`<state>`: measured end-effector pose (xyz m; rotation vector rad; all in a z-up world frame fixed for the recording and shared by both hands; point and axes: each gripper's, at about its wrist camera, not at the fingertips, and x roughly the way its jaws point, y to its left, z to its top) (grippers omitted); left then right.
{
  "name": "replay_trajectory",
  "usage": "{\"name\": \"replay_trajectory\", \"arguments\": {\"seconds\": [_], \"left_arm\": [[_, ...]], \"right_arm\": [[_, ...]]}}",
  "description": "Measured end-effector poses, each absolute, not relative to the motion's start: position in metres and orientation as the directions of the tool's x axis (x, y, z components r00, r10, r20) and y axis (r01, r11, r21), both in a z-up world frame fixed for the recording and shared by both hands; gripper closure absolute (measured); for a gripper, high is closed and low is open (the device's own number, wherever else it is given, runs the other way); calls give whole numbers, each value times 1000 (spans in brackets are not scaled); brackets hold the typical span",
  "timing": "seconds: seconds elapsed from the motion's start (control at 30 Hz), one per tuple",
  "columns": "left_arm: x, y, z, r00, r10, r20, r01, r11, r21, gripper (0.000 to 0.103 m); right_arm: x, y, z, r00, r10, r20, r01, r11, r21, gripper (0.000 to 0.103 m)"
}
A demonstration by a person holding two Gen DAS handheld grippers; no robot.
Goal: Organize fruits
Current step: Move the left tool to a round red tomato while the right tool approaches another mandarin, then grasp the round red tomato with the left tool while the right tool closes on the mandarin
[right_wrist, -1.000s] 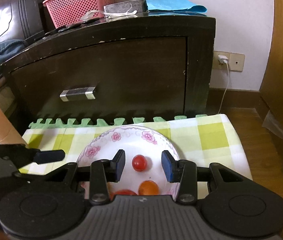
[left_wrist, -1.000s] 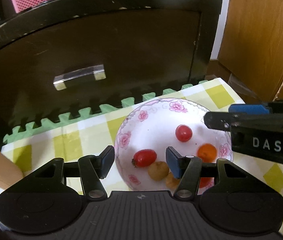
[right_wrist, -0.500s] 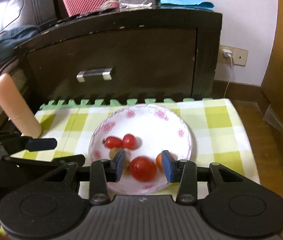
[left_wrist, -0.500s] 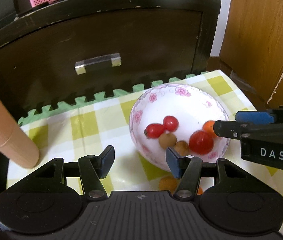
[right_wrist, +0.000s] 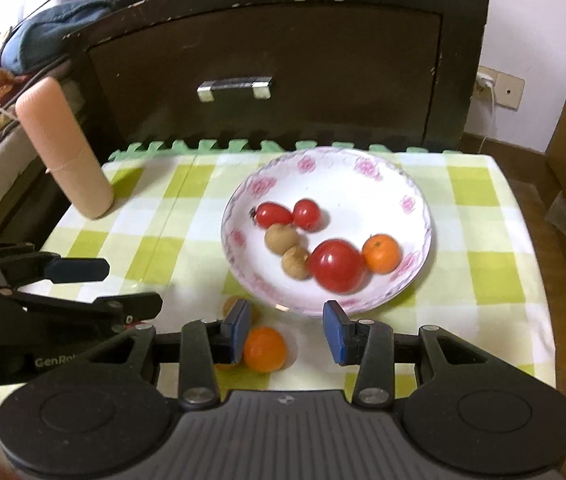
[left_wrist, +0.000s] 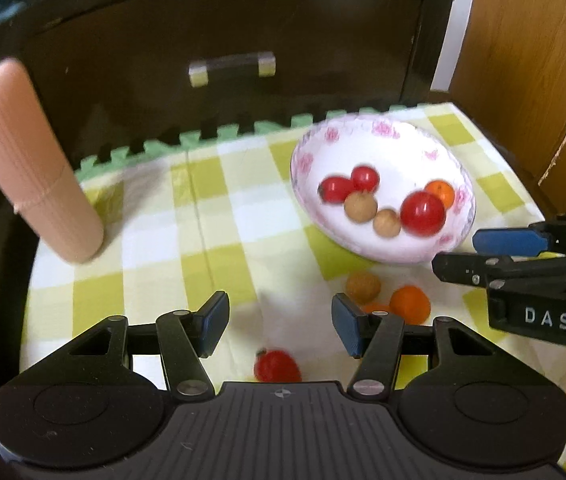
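A white floral bowl (right_wrist: 343,184) sits on the checked cloth and holds two small red tomatoes (right_wrist: 273,215), two brown longans (right_wrist: 281,238), a big red tomato (right_wrist: 337,266) and an orange (right_wrist: 381,253). In front of the bowl (left_wrist: 403,152) lie a loose longan (left_wrist: 363,287), a loose orange (left_wrist: 409,304) and a red tomato (left_wrist: 277,366). My left gripper (left_wrist: 281,326) is open above the cloth, with the red tomato just below its gap. My right gripper (right_wrist: 286,330) is open too, and a loose orange (right_wrist: 264,349) lies beside its left finger. Each gripper also shows in the other's view: the right gripper (left_wrist: 459,254) and the left gripper (right_wrist: 123,286).
A pink cylinder (right_wrist: 59,148) stands tilted at the cloth's far left corner. A dark cabinet with a metal drawer handle (right_wrist: 235,86) rises right behind a green foam mat edge (right_wrist: 203,146). Wooden panels (left_wrist: 523,60) stand to the right. The cloth drops off at its right edge.
Both grippers have drawn back from the bowl toward the near edge. The loose fruits in front of the bowl have come into view. Both stayed open.
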<state>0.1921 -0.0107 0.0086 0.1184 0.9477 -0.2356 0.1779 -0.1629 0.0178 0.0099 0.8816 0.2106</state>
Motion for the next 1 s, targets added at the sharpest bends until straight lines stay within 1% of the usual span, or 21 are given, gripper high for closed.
{"name": "replay_trajectory", "arguments": {"seconds": [0.2,0.43,0.6,0.67,0.83,1.0], "left_arm": [[184,-7,-3,524,-128,-842,223,975,-10,39],[191,-5,-18,468,-99,-878,178,984,-15,46],[196,-9,-25,451,-95,-887,168,986,-20,46],[198,-10,-27,445,-95,-890,162,987,-25,49],[199,-12,-32,437,-85,-895,164,986,-13,65],[198,-11,-32,442,-85,-893,169,986,-11,65]], "right_arm": [[177,-158,12,593,195,-782,-179,978,107,65],[178,-154,8,577,202,-791,-195,975,107,65],[182,-157,4,567,193,-801,-183,977,106,65],[182,-158,3,562,194,-804,-181,977,109,65],[184,-158,-2,550,186,-814,-178,979,102,65],[188,-162,-6,540,182,-822,-155,981,116,65]]}}
